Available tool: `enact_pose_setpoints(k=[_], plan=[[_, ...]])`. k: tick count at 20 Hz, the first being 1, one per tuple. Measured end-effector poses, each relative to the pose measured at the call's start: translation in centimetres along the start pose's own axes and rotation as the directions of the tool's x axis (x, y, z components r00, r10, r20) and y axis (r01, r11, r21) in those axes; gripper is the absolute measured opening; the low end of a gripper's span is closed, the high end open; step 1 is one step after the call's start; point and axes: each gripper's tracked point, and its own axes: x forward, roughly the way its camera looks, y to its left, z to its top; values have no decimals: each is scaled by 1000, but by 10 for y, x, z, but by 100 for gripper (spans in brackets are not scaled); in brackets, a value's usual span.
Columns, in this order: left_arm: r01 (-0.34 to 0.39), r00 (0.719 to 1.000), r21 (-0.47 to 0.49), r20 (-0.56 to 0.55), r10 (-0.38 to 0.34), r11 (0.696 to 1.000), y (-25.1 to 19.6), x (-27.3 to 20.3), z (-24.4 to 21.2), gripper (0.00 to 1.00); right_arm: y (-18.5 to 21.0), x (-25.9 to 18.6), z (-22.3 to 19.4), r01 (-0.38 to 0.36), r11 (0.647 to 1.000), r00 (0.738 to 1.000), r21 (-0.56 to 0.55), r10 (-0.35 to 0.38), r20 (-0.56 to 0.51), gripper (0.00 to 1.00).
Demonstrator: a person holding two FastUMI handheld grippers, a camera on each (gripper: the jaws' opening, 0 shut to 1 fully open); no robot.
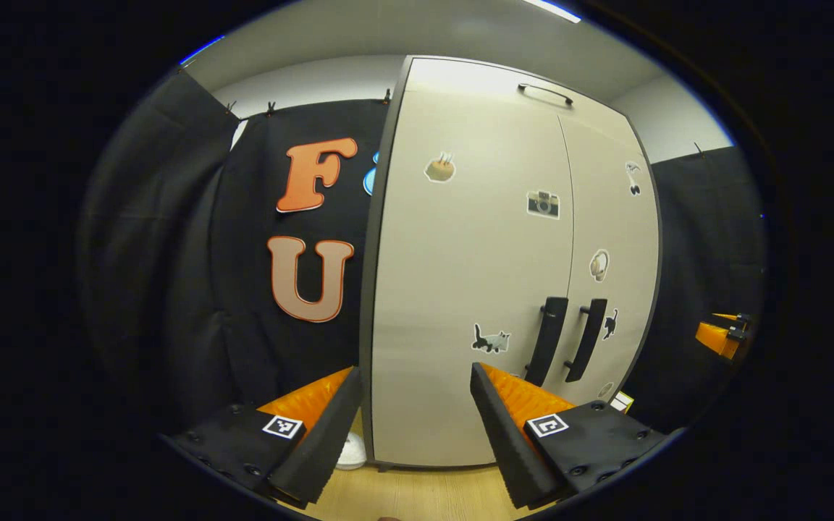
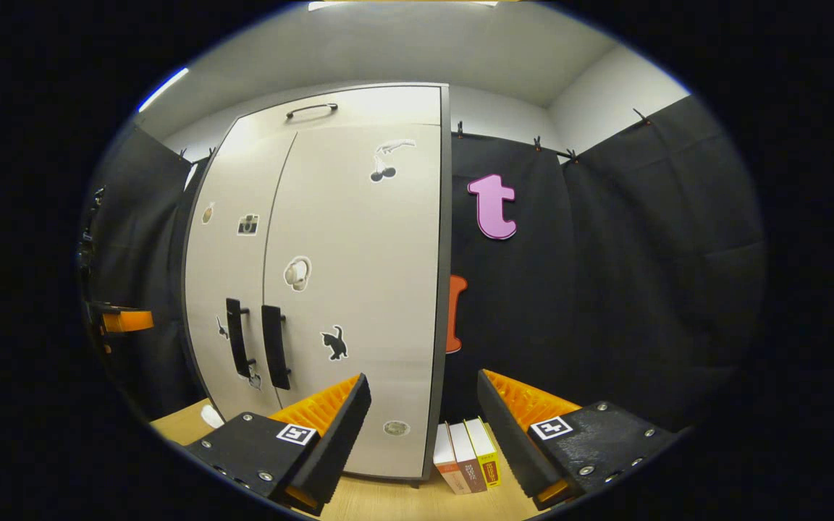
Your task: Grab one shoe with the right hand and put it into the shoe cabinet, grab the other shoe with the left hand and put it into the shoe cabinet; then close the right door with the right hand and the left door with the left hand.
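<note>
The beige shoe cabinet (image 1: 460, 253) stands upright on the wooden table, and both its doors are shut. In the left gripper view its left door (image 1: 453, 289) and right door (image 1: 616, 224) meet at two black handles (image 1: 549, 339). My left gripper (image 1: 417, 434) is open and holds nothing, a little way in front of the left door. In the right gripper view the same cabinet (image 2: 359, 239) rises at centre left, its handles (image 2: 274, 346) low on the doors. My right gripper (image 2: 420, 427) is open too and holds nothing, off the cabinet's right front corner.
Three books (image 2: 468, 456) stand upright beside the cabinet's right side. A small white object (image 1: 350, 450) lies at the cabinet's left foot. The other gripper shows far off in each view: the right gripper (image 1: 722, 337) and the left gripper (image 2: 124, 319). Black cloth walls surround the booth.
</note>
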Motion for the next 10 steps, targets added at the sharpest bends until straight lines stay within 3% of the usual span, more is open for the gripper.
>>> enact_pose_setpoints(k=[5,10], plan=[[-72,996,-8,54,73,997,70,-62,37,99,9,-23,21,-3,1000,999,0,3,37,92],[-99,992,-18,79,100,995,93,-82,46,96,17,-45,24,4,1000,999,-5,-4,35,92]])
